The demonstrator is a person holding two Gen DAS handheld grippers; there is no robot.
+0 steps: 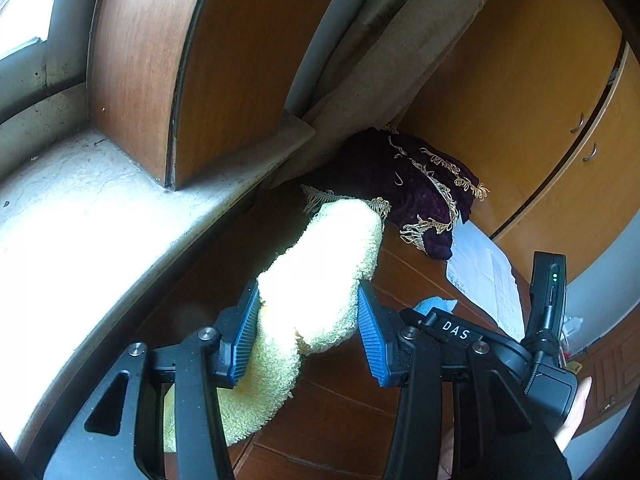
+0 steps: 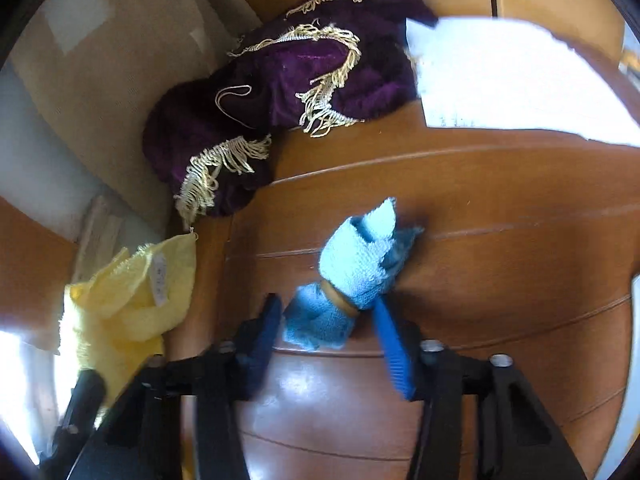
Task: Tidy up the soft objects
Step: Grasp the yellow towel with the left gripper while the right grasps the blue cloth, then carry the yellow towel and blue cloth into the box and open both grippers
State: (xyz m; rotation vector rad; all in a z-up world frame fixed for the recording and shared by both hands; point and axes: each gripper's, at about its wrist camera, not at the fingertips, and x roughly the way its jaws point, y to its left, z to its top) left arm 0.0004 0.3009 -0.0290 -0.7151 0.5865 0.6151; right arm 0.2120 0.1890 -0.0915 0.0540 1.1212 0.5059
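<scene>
A fluffy pale yellow towel (image 1: pixel 328 256) hangs bunched between the blue pads of my left gripper (image 1: pixel 308 324), which is shut on it above a dark wooden table (image 1: pixel 340 400). In the right wrist view the same yellow towel (image 2: pixel 132 300) shows at the lower left. My right gripper (image 2: pixel 328 328) is shut on a light blue cloth (image 2: pixel 360 256) with a tan ring around its middle, held just over the table (image 2: pixel 500 280). A crumpled purple velvet cloth with gold fringe (image 2: pixel 280 92) lies at the back of the table, ahead of both grippers.
A white sheet of paper (image 2: pixel 500 76) lies right of the purple cloth (image 1: pixel 416 184). A beige fabric panel (image 1: pixel 400 60) leans in the corner behind it. Orange-brown cupboard doors (image 1: pixel 520 100) stand at the back right, and a bright stone window sill (image 1: pixel 80 220) runs along the left.
</scene>
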